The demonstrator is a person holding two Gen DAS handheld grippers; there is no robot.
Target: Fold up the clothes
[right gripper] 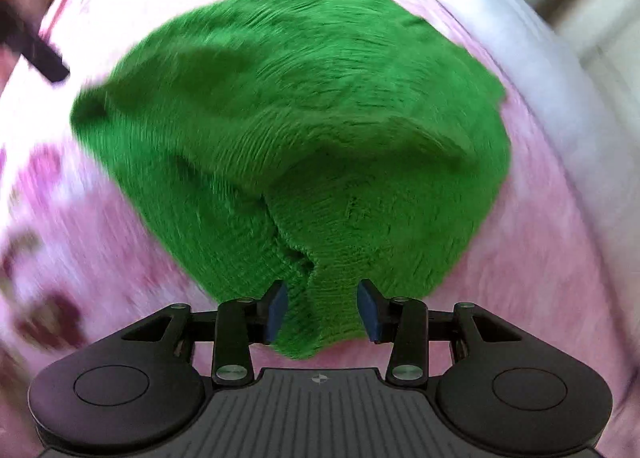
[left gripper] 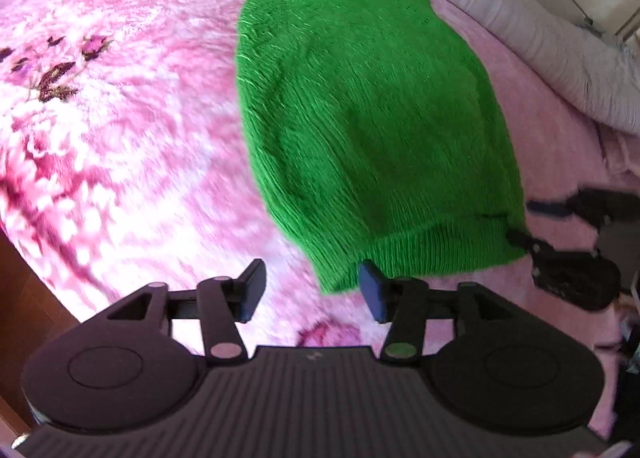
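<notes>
Green knit sweater (left gripper: 372,129) lies sleeves-in on the pink blanket (left gripper: 120,137), long axis running away from both tools, hem nearest: right gripper (right gripper: 322,308) spread wide around the bunched hem corner (not clamped), left gripper (left gripper: 312,292) open, empty, just short of the other corner.

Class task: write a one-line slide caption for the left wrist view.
Open left gripper hovers near the hem of a green sweater on a pink blanket.

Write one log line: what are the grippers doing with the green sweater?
left gripper: open, empty, beside hem | right gripper: open around bunched hem, not clamped | green sweater: flat on pink blanket
</notes>
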